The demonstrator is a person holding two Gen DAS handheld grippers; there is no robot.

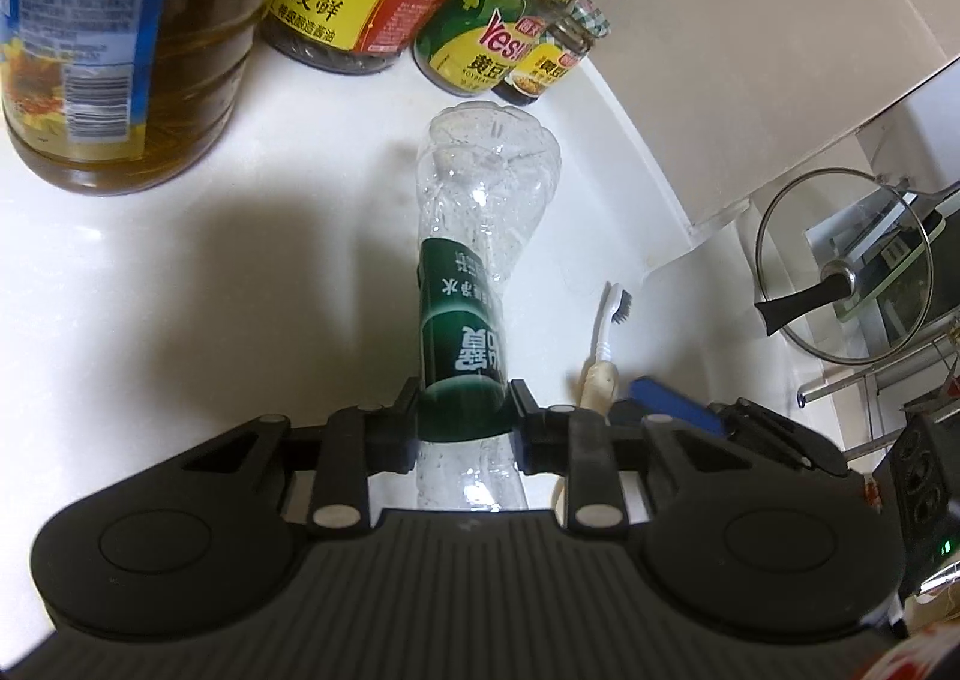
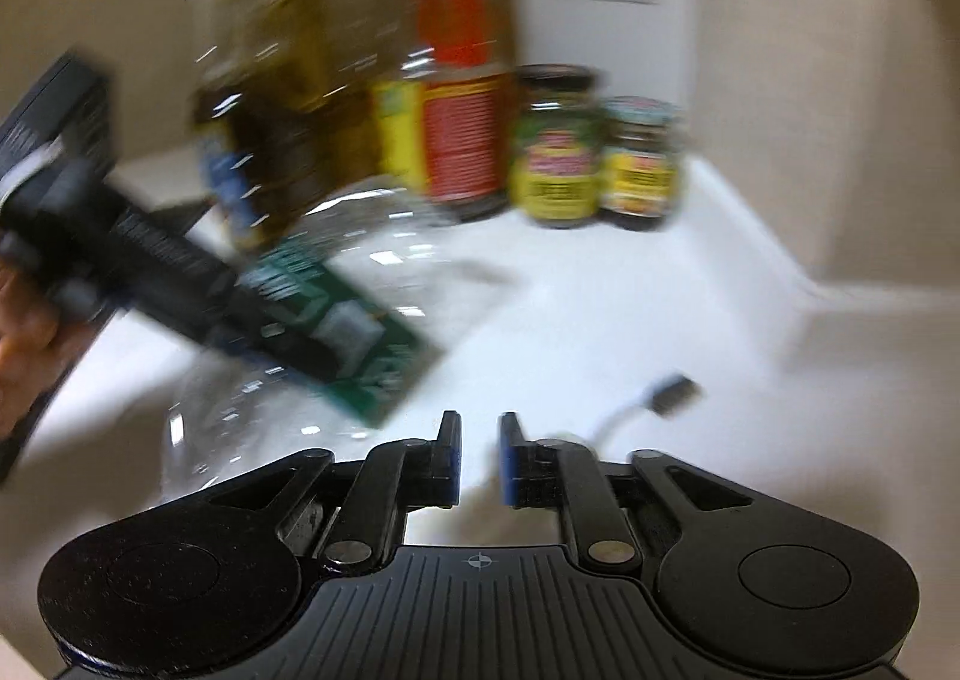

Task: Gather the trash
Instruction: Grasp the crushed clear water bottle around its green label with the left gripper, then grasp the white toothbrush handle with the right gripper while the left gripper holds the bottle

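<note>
Two grippers | left point(image 1: 463, 410) pinches bottle point(image 1: 474, 260) (mid-counter) | right point(image 2: 480, 461) spread, empty

Empty clear plastic bottle point(image 1: 474, 236) with green label, base pointing away, above white counter point(image 1: 210, 272).

One bottle point(image 1: 480, 236), two jars point(image 1: 480, 38), one toothbrush point(image 1: 612, 320)

Your left gripper point(image 1: 463, 410) and right gripper point(image 2: 480, 455) are black, ribbed bodies, silver pivot pins, blue pads on the right.
</note>
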